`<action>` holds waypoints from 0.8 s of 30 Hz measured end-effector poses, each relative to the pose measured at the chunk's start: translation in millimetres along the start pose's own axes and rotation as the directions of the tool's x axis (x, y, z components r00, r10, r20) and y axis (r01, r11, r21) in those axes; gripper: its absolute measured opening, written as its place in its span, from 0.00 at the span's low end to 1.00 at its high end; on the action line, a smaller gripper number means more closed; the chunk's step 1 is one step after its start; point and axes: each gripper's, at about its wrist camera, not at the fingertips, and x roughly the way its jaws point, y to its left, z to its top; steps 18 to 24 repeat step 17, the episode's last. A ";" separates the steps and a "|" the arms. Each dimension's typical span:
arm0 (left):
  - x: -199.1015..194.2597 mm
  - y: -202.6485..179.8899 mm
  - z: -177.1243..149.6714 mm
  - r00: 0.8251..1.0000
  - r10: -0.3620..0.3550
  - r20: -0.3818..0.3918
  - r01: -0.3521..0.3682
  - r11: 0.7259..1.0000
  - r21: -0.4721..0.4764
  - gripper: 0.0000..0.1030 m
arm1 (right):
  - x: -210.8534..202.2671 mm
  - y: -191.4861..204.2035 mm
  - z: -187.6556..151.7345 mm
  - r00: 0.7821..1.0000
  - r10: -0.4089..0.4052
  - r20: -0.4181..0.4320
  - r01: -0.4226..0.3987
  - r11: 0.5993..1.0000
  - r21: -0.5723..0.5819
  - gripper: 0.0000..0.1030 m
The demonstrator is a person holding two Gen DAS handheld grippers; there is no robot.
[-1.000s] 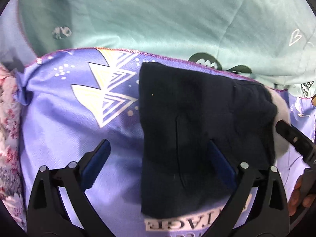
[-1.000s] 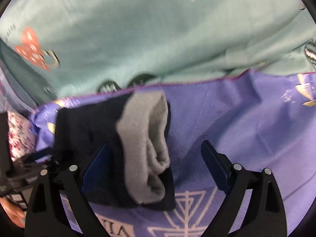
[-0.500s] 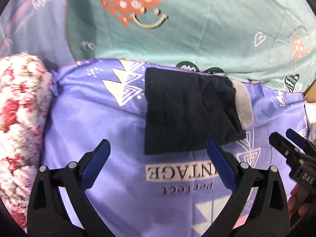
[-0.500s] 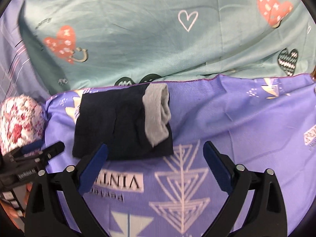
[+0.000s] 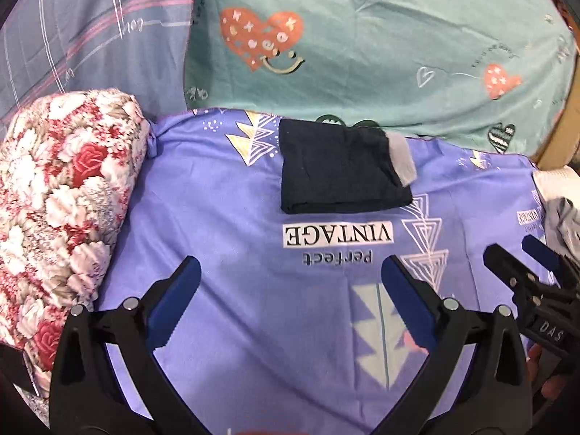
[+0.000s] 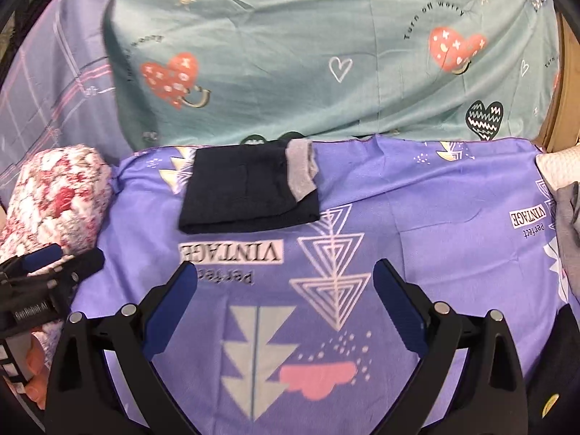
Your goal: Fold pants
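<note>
The dark navy pants (image 5: 340,172) lie folded into a small rectangle on the purple printed cloth (image 5: 235,272), a grey waistband (image 5: 402,161) showing at their right end. They also show in the right wrist view (image 6: 246,190). My left gripper (image 5: 290,301) is open and empty, well short of the pants. My right gripper (image 6: 286,301) is open and empty too, also pulled back from them. Each gripper shows at the edge of the other's view: the right one (image 5: 525,272), the left one (image 6: 54,264).
A floral rolled quilt (image 5: 61,210) lies at the left. A teal sheet with hearts (image 5: 362,43) lies beyond the purple cloth. Grey and white garments (image 6: 565,210) are piled at the right edge. A wooden edge (image 5: 558,137) shows at the far right.
Both grippers have pulled back and up from the folded pants, which stay put on the purple cloth. The pants now look smaller and farther away.
</note>
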 end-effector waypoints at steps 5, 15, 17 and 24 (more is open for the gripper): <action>-32.8 7.0 -21.8 1.000 -0.005 0.020 0.006 1.000 -0.028 0.98 | -25.6 12.7 -16.4 1.000 0.016 0.002 -0.016 1.000 -0.017 0.95; -59.0 10.4 -51.4 1.000 0.008 0.004 -0.008 1.000 -0.023 0.98 | -57.6 20.7 -46.4 1.000 0.008 0.012 -0.008 1.000 -0.023 0.99; -63.4 10.0 -54.6 1.000 0.009 0.005 -0.009 1.000 -0.019 0.98 | -62.4 20.0 -47.6 1.000 0.004 0.016 -0.004 1.000 -0.019 0.99; -63.4 10.0 -54.6 1.000 0.009 0.005 -0.009 1.000 -0.019 0.98 | -62.4 20.0 -47.6 1.000 0.004 0.016 -0.004 1.000 -0.019 0.99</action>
